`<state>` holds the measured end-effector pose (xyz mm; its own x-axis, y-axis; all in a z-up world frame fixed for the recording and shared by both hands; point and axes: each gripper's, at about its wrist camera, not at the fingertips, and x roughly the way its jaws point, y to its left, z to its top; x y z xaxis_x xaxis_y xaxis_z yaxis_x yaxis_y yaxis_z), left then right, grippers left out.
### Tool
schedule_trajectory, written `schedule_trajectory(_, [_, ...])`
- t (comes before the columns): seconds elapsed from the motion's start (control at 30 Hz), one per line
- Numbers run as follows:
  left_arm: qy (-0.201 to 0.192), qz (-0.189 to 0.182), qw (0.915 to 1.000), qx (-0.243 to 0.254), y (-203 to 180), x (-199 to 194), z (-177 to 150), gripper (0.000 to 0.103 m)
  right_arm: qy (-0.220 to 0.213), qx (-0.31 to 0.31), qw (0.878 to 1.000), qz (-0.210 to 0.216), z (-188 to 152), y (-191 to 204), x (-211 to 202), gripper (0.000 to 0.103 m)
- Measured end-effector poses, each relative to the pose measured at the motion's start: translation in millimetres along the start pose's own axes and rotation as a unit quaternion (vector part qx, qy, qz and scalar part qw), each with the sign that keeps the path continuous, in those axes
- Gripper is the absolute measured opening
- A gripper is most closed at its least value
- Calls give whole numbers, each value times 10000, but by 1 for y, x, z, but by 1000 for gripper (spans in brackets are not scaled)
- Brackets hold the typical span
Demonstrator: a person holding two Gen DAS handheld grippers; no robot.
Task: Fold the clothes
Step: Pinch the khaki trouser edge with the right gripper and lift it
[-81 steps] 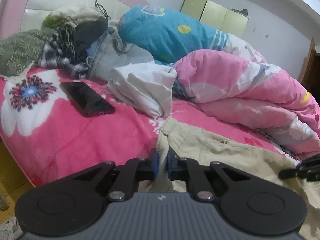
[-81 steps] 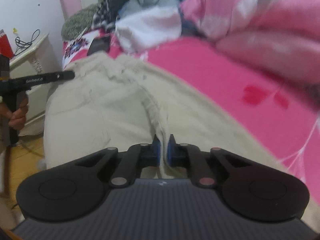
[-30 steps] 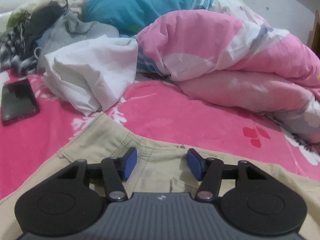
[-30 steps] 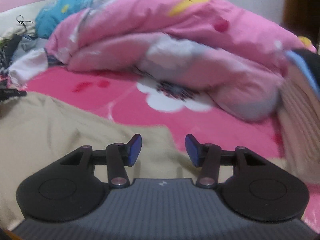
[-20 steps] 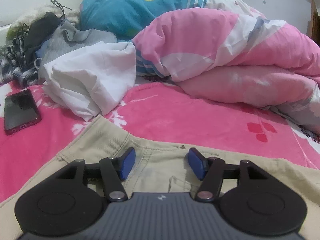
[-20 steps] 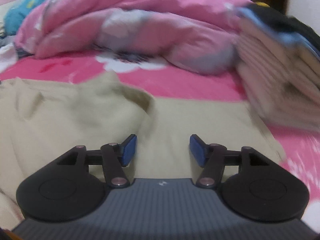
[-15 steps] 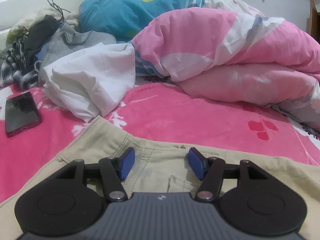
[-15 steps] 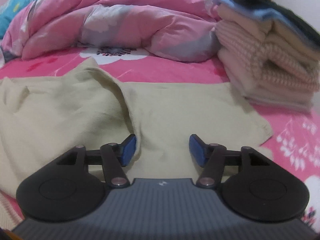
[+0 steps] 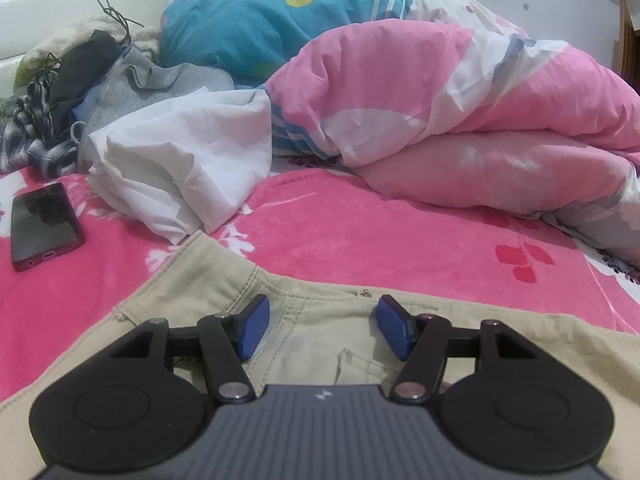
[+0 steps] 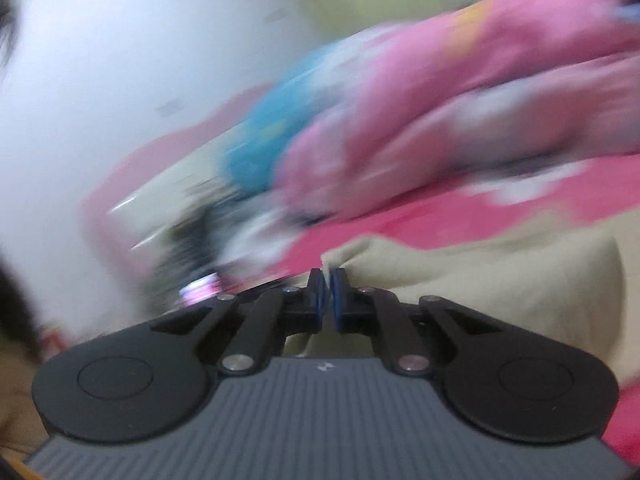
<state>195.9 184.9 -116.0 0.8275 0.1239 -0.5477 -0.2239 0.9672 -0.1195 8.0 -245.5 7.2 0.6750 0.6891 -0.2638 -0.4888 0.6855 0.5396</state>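
Khaki trousers [image 9: 192,280] lie flat on the pink bedspread [image 9: 360,232], waistband and a metal button facing my left gripper. My left gripper [image 9: 324,322] hovers just over the waistband, open, with nothing pinched between its blue pads. In the blurred, tilted right wrist view, my right gripper [image 10: 329,294] is shut on an edge of the khaki trousers [image 10: 480,280]. A fold of that cloth stands up between the pads, and the rest trails off to the right.
A dark phone [image 9: 42,226] lies on the bedspread at left. Behind it sit a crumpled white garment [image 9: 184,168] and a heap of grey and checked clothes [image 9: 80,92]. A bunched pink quilt [image 9: 440,120] and a blue pillow [image 9: 260,20] fill the back.
My right gripper went from open above the trouser leg to shut on its edge, then swung left and rolled, carrying the cloth. The left gripper stayed put and open.
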Motion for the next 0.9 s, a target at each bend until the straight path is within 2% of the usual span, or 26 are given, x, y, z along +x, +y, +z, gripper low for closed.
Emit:
schedule_trajectory(0.07, [-2,-6,10000,-4,0,0,0,61,448,-92,9950,885,-7,27,39,5])
schedule_trajectory(0.13, [-4,-12,10000,-7,1,0,0,61,949,-263,9820,1614,-16,56,77,11])
schedule_trajectory(0.17, [-4,-12,10000,-7,1,-1,0,62,1166,-393,9765,1770,-20,67,90,17])
schedule_trajectory(0.2, [-4,-13,10000,-6,1,-1,0,62,1382,-568,9710,1865,-24,76,102,29])
schedule_trajectory(0.27, [-9,-15,10000,0,0,-1,0,62,1551,-824,9686,1759,-29,82,109,44])
schedule_trajectory(0.3, [-13,-17,10000,7,0,-1,0,61,1458,-860,9720,1628,-28,77,103,50])
schedule_trajectory(0.43, [-17,-3,10000,31,-1,-1,0,62,478,-415,9932,973,-11,27,48,62])
schedule_trajectory(0.5, [-19,6,10000,45,-1,-1,0,62,-192,-19,9998,-84,-4,-20,6,65])
schedule_trajectory(0.53, [-17,14,10000,59,-1,-1,0,62,-478,300,9962,-663,-3,-50,-15,65])
schedule_trajectory(0.57, [-16,22,10000,72,-2,0,0,62,-763,619,9873,-1250,-2,-80,-36,65])
schedule_trajectory(0.6, [-15,30,10000,85,-2,0,0,62,-1046,947,9721,-1876,-5,-110,-57,65])
schedule_trajectory(0.63, [-15,37,9999,96,-3,0,0,62,-1323,1269,9510,-2491,-8,-139,-78,65])
schedule_trajectory(0.7, [-14,56,9999,118,-3,0,0,62,-1827,1867,8933,-3659,-14,-197,-119,65])
schedule_trajectory(0.77, [-12,75,9999,139,-4,0,0,62,-2058,2239,8333,-4616,-22,-244,-143,63])
schedule_trajectory(0.8, [-10,84,9999,150,-5,0,0,62,-2033,2367,8137,-4905,-24,-263,-148,59])
schedule_trajectory(0.9, [-7,113,9998,182,-6,0,0,63,-1933,2277,8085,-5071,-20,-293,-141,56])
